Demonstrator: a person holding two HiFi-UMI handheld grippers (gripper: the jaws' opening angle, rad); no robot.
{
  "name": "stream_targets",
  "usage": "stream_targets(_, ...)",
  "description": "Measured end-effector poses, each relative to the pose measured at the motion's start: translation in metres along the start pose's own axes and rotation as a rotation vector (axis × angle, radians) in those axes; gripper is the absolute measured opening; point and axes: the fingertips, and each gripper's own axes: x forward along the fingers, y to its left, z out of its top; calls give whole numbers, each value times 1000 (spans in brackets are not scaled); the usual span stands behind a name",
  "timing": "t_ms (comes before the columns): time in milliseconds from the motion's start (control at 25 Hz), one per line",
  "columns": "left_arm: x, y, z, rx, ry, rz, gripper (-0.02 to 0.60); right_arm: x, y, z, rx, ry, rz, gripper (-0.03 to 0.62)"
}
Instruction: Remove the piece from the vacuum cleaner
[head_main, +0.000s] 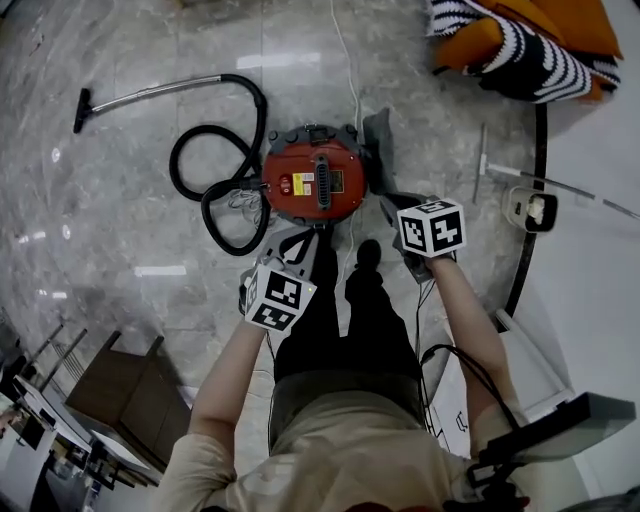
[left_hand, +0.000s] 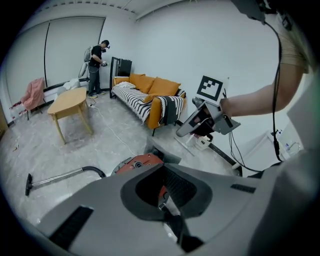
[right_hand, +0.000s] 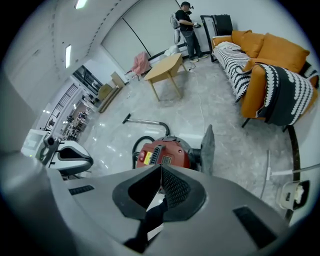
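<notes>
A red round vacuum cleaner (head_main: 315, 185) stands on the marble floor, also seen in the right gripper view (right_hand: 162, 152) and partly behind the jaws in the left gripper view (left_hand: 140, 162). Its black hose (head_main: 215, 175) loops to the left and ends in a metal wand (head_main: 150, 93). A grey flat piece (head_main: 380, 140) stands upright against the cleaner's right side (right_hand: 207, 145). My left gripper (head_main: 298, 240) hovers just in front of the cleaner, shut and empty (left_hand: 161, 200). My right gripper (head_main: 393, 204) is shut with nothing in it (right_hand: 161, 169), near the cleaner's front right.
An orange sofa with a striped blanket (head_main: 530, 45) is at the far right. A wooden table (left_hand: 67, 102) and a standing person (left_hand: 95, 67) are farther off. A white cable (head_main: 350, 70), a white box (head_main: 535, 210) and a dark curved strip (head_main: 530, 240) lie on the floor.
</notes>
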Motion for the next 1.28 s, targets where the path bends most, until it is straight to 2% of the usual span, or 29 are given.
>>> stream_targets(160, 18, 4, -12, -17, -6, -4, 3, 24, -38, 4, 19, -18, -130, 6)
stream_targets(320, 34, 2, -29, -48, 2, -16, 3, 49, -57, 1, 16, 1, -142, 113)
stream_targets(400, 42, 2, -36, -55, 8, -23, 3, 61, -67, 1, 4, 8, -156, 141)
stream_targets(560, 57, 2, -51, -74, 16, -28, 3, 87, -93, -1, -1, 31, -201, 143)
stream_targets(840, 72, 1, -73, -99, 32, -31, 3, 131, -142, -6, -42, 78, -327, 143)
stream_targets(1040, 78, -2, -80, -107, 41, -40, 3, 154, -157, -13, -35, 117, -347, 143)
stream_targets(1280, 84, -5, -87, -116, 51, -43, 3, 168, -161, -18, -44, 139, -307, 137)
